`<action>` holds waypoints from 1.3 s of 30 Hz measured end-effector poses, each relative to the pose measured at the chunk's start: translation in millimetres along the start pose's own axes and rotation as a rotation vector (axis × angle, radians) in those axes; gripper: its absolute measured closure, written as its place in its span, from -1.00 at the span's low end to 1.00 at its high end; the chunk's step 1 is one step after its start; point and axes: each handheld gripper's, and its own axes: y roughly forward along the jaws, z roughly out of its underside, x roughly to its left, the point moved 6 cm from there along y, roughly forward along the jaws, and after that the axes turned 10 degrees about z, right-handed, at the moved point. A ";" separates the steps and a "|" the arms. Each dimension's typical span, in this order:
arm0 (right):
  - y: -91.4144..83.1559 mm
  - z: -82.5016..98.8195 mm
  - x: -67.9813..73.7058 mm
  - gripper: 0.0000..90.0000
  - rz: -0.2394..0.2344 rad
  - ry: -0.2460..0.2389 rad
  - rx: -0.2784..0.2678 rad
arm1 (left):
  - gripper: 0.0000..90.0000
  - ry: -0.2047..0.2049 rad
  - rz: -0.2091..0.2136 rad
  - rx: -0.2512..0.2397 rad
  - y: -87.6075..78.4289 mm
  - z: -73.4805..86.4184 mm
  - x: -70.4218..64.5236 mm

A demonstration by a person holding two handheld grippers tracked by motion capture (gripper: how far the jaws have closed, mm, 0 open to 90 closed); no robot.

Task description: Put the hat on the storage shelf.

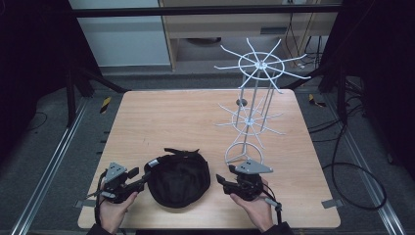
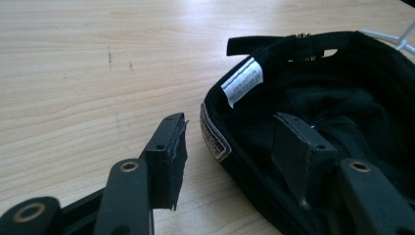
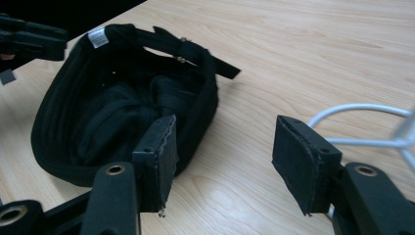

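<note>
Cap (image 1: pixel 177 180) lies upside down near the table's (image 1: pixel 161 117) front edge, ungripped. Left gripper (image 2: pixel 235 142) straddles its rim, jaws wide; right gripper (image 3: pixel 222 147) wide, empty (rack (image 1: pixel 254 98) unused).

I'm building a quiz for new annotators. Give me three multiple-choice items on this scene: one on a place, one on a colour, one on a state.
1. Where does the cap lie?
A. Between the two grippers
B. Hung on the rack
C. On the floor

2. What colour is the wire rack?
A. Red
B. White
C. Black

3. How does the left gripper stand to the cap?
A. Shut on its strap
B. Far from it
C. Open, with the cap's edge between the jaws

Key:
1 A: the high view shows it on the table, with the left gripper on one side and the right gripper on the other.
2 B: its wires are white.
3 C: the left gripper view shows one jaw inside the cap and one outside.
</note>
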 end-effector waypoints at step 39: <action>45.5 16.0 33.3 0.84 -0.078 0.010 0.106 | 0.74 -0.028 0.025 0.139 20.4 15.2 -5.3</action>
